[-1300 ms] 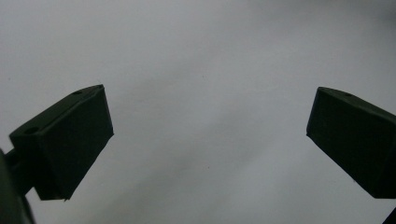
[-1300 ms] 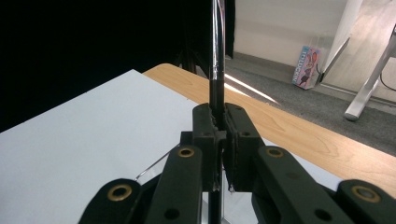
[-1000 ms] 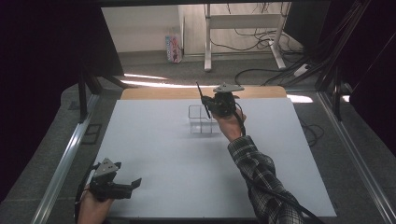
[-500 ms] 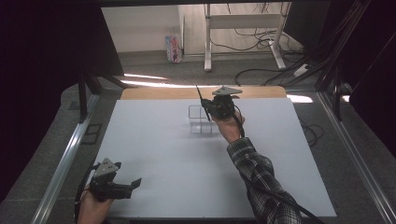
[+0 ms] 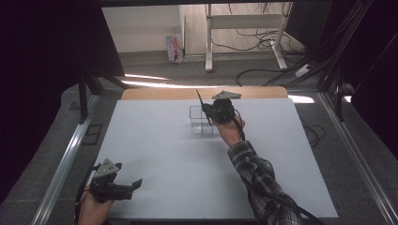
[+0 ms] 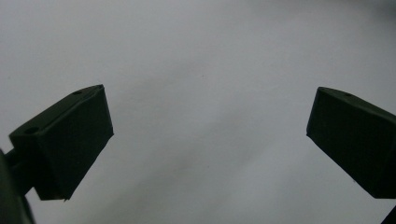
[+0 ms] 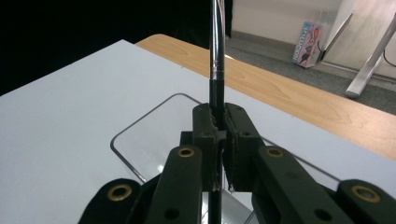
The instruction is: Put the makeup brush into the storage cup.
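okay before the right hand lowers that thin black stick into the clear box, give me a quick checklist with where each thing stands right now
1. Grip: the right gripper is shut on the thin black stick, pads on both sides. Ok.
2. Stick attitude: in the high view it rises from the gripper, leaning a little. Ok.
3. Target: the clear box stands on the white table, beside and just below the gripper. Ok.
4. Whether the stick's lower end is inside the box already: cannot tell.
5. What the box holds: cannot tell.
6. Other hand: the left gripper is open at the table's near left corner, far from the box. Ok.
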A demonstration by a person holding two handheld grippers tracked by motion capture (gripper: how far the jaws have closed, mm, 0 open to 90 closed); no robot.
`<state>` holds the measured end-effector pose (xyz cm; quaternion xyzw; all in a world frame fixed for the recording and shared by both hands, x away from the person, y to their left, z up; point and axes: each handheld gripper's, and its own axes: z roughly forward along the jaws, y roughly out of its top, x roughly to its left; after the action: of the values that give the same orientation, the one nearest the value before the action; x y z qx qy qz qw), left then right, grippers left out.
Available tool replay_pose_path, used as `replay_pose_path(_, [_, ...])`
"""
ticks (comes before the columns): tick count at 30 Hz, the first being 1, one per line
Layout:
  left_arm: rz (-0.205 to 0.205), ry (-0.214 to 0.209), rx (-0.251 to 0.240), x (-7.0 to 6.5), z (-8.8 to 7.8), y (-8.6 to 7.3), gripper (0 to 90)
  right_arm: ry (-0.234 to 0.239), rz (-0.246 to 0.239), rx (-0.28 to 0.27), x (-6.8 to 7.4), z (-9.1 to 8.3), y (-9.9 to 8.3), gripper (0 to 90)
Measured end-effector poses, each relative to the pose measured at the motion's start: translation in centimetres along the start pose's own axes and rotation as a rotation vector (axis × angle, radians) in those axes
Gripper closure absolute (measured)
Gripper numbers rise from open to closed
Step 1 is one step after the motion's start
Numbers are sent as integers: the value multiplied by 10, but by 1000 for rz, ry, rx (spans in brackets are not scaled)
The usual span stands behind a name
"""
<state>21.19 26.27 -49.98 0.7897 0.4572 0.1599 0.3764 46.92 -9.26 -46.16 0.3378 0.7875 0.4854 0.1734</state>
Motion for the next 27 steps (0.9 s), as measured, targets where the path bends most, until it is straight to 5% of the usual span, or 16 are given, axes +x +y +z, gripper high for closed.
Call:
replay_pose_path(12, [3, 0, 2, -1, 0, 0, 8, 9, 4, 43, 0, 2, -7, 823])
replay_pose_path(19, [4, 0, 5, -1, 0, 0, 7, -7, 24, 36, -5, -2, -3, 379])
replay_pose_path(27, [6, 0, 7, -1, 1, 0, 8, 23, 29, 29, -6, -6, 4, 239])
